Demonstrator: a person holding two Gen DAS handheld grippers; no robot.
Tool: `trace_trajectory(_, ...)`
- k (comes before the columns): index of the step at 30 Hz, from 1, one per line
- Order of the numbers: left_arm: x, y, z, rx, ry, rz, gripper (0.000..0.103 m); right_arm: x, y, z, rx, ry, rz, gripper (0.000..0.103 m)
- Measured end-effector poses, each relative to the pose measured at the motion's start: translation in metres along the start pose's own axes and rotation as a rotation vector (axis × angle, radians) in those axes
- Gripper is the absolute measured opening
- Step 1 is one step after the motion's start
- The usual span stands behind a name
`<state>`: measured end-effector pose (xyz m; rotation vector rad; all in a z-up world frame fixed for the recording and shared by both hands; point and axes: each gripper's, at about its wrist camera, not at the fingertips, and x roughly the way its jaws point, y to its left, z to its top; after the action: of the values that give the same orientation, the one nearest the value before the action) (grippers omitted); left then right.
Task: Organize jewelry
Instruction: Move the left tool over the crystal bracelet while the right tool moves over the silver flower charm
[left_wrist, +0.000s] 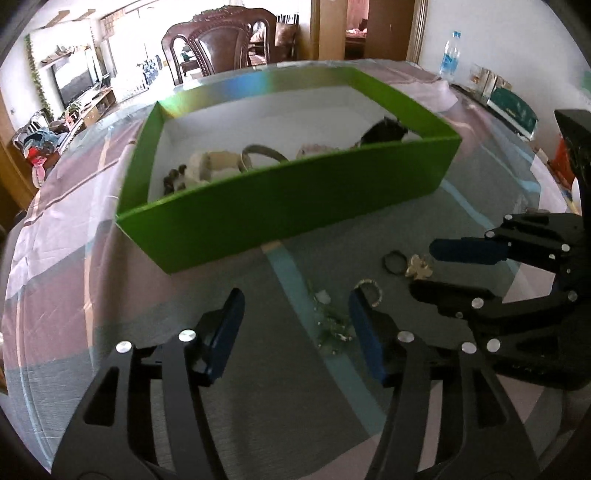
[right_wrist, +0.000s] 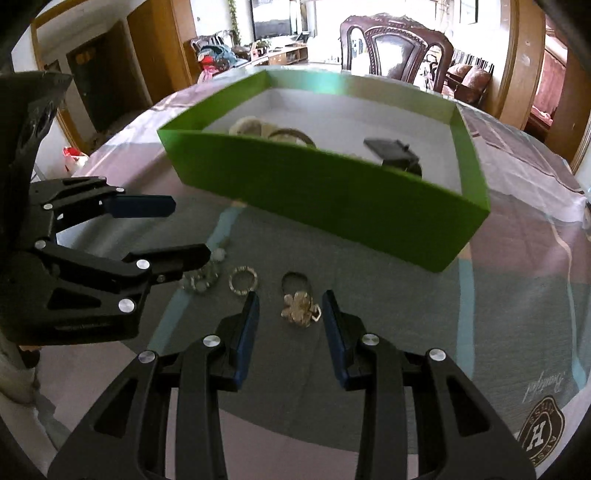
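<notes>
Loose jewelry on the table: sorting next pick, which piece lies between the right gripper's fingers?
The gold flower-shaped brooch, framed by the open right gripper; the sparkly ring lies outside, leftward.

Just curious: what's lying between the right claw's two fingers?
A gold flower-shaped charm on the table, untouched, in the right wrist view.

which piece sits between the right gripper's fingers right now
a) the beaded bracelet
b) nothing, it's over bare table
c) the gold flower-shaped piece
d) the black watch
c: in the right wrist view the gold flower-shaped piece lies on the table between the open fingers of the right gripper, untouched, while the black watch is inside the green box.
</notes>
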<state>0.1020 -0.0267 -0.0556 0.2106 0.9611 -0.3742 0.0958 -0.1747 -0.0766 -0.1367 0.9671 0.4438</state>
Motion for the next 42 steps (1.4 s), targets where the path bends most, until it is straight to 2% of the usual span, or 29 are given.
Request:
trace_trajectory(2, 0.004, -0.001, -0.002, 0.007, 0.013, -0.004, 0.059, 0.001, 0.000, 0.000, 0.000, 0.005, -0.001, 0.035)
trace_trajectory(4, 0.008, -0.001, -0.004, 0.009, 0.021, -0.001, 0.060, 0.002, 0.000, 0.000, 0.005, 0.007, -0.009, 0.027)
trace_trajectory(5, 0.009, -0.001, -0.005, 0.007, 0.022, -0.005, 0.061, 0.003, -0.001, 0.001, 0.011, 0.006, -0.010, 0.020)
trace_trajectory(9, 0.009, 0.000, -0.006, 0.003, 0.017, -0.003, 0.061, 0.001, -0.009, 0.002, 0.048, -0.010, -0.021, 0.019)
trace_trajectory(11, 0.009, 0.001, -0.006, -0.003, 0.013, 0.006, 0.061, -0.002, -0.017, 0.003, 0.077, -0.028, -0.026, 0.011)
trace_trajectory(14, 0.009, 0.003, -0.006, -0.011, 0.012, 0.007, 0.062, -0.007, -0.031, 0.004, 0.124, -0.054, -0.070, 0.011)
trace_trajectory(18, 0.009, 0.008, -0.007, -0.020, 0.007, 0.034, 0.067, -0.002, -0.042, 0.003, 0.156, -0.041, -0.121, 0.011)
trace_trajectory(22, 0.011, 0.024, -0.006, -0.062, 0.004, 0.135, 0.067, 0.000, -0.049, 0.002, 0.183, -0.036, -0.141, 0.012)
trace_trajectory(24, 0.016, 0.033, -0.006, -0.096, 0.014, 0.169, 0.067, -0.002, -0.051, 0.001, 0.191, -0.041, -0.151, 0.016)
trace_trajectory(25, 0.017, 0.038, -0.007, -0.116, 0.018, 0.156, 0.067, -0.004, -0.049, -0.001, 0.192, -0.043, -0.150, 0.017)
trace_trajectory(29, 0.011, 0.036, -0.005, -0.117, -0.009, 0.122, 0.067, -0.009, -0.046, -0.003, 0.189, -0.062, -0.156, 0.042)
trace_trajectory(35, 0.003, 0.013, -0.010, -0.019, -0.045, 0.063, 0.071, -0.013, -0.043, -0.005, 0.169, -0.062, -0.149, 0.049)
trace_trajectory(39, 0.007, -0.001, -0.014, 0.032, -0.037, 0.070, 0.071, -0.009, -0.037, -0.005, 0.127, -0.053, -0.147, 0.050)
trace_trajectory(42, 0.015, 0.001, -0.015, 0.026, -0.011, 0.095, 0.071, -0.008, -0.037, -0.005, 0.125, -0.052, -0.142, 0.050)
